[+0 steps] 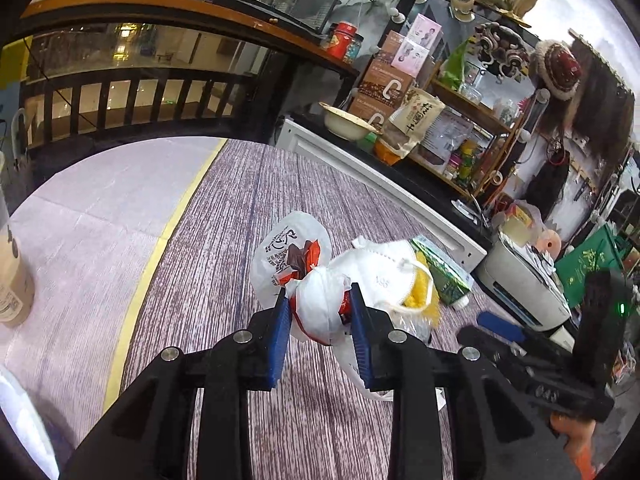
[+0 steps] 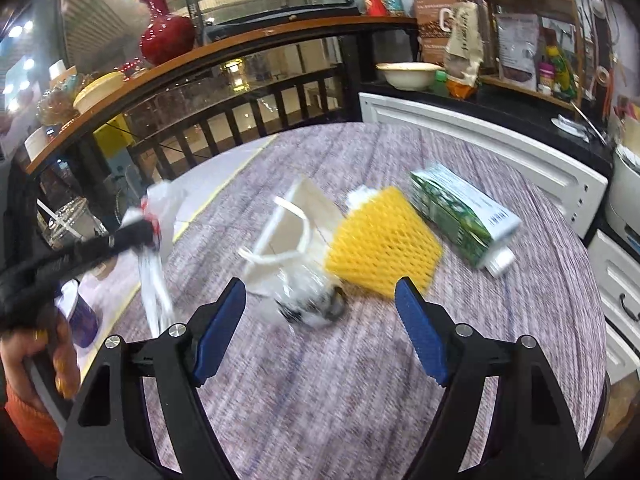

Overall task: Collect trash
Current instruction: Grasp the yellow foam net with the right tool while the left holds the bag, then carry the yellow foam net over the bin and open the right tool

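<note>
In the right wrist view, motion blur smears the crumpled clear wrapper (image 2: 310,300) and the white face mask (image 2: 288,232), so their edges run together. The white plastic bag (image 2: 160,216) at the left is streaked too. In the left wrist view, that bag (image 1: 316,304) hides part of the mask (image 1: 384,272), the mask covers most of the yellow foam net (image 1: 420,292), and the beige bottle (image 1: 12,280) is cut off at the left edge.

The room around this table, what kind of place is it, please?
Probably a small shop or café corner beside an indoor mall walkway: packaged goods crowd the wooden shelves, a red vase stands on a counter ledge, and a glass railing overlooks a lit hall.
</note>
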`<state>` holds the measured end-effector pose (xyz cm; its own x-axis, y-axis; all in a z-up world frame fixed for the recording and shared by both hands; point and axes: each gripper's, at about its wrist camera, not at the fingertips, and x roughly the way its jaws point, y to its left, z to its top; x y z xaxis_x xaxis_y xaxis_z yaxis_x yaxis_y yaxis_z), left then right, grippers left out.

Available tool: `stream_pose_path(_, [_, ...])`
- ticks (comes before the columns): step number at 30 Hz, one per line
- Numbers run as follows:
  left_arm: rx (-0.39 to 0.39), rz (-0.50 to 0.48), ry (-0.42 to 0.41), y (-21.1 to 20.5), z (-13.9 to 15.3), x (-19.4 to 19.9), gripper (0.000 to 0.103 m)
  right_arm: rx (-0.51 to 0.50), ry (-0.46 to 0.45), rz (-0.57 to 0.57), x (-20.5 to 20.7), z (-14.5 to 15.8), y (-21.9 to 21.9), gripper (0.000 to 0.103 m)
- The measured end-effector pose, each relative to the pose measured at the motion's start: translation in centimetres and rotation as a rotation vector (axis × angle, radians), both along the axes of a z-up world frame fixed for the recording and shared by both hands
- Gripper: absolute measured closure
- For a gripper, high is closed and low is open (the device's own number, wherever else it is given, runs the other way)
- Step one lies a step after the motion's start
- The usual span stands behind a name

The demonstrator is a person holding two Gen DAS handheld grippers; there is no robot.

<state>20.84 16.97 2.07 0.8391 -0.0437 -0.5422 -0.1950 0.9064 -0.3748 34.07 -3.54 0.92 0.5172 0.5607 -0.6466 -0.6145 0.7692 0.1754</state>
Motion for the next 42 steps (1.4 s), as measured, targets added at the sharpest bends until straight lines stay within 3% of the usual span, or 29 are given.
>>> stream_pose_path(6, [-0.002, -0.033, 0.009, -0.6, -0.7, -1.5, 0.075, -0.074, -0.064, -0.062, 1.1, 0.2, 1.4, 0.030])
stream_pose_path(16, [-0.002, -0.079, 0.014, -1.6, -1.1, -1.8, 0.075, -0.119, 0.116, -0.148, 6.3, -3.6, 1.4, 0.036])
stream_pose_path(19, [0.001, -0.092, 0.015, -1.9, -1.1, -2.0, 0.075, -0.116, 0.165, -0.158, 7.3, -5.0, 1.5, 0.046])
stream_pose_path(24, [0.001, -0.102, 0.025, -2.1, -1.3, -2.0, 0.075, -0.099, 0.176, -0.127, 7.6, -5.6, 1.9, 0.080])
stream_pose_path(27, [0.001, -0.109, 0.031, -2.4, -1.5, -2.0, 0.075, -0.121, 0.151, -0.120, 7.1, -5.3, 2.2, 0.087])
stream_pose_path(42, [0.047, -0.187, 0.012, -6.2, -0.7, -2.9, 0.075, 0.039, 0.028, -0.080, 1.8, 0.7, -2.5, 0.088])
